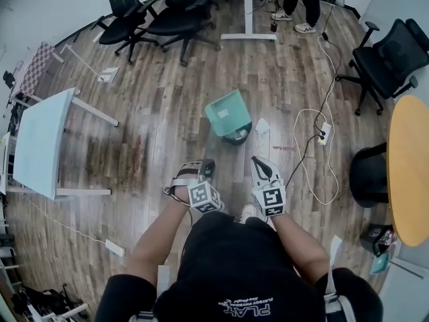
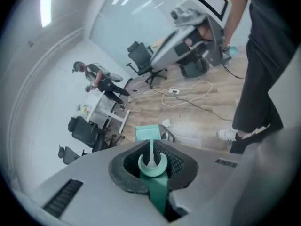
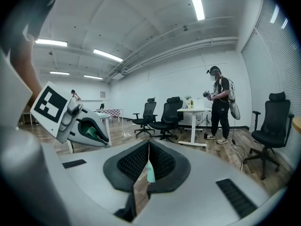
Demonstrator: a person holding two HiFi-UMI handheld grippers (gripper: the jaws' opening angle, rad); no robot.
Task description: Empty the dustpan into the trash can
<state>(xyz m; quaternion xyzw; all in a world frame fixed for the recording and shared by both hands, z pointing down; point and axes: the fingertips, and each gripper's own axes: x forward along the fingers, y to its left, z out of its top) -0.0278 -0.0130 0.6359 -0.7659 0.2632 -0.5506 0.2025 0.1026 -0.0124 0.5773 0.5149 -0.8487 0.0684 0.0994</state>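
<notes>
The green dustpan [image 1: 228, 111] hangs tilted over the black trash can [image 1: 238, 136] on the wood floor. In the left gripper view its teal handle [image 2: 157, 187] runs from between the jaws out to the pan [image 2: 146, 132], with the can [image 2: 167, 135] right behind it. My left gripper [image 1: 201, 168] is shut on that handle near its ring end. My right gripper [image 1: 261, 166] is beside it, level, jaws together on a thin teal sliver [image 3: 150, 172]; what that sliver belongs to is not visible. A crumpled white paper [image 1: 262, 126] lies next to the can.
A white cable and power strip [image 1: 324, 134] lie on the floor right of the can. A round wooden table [image 1: 410, 170] and black chairs [image 1: 389, 59] stand at right, a white table [image 1: 40, 143] at left, more chairs [image 1: 161, 15] and a standing person [image 1: 301, 2] at the back.
</notes>
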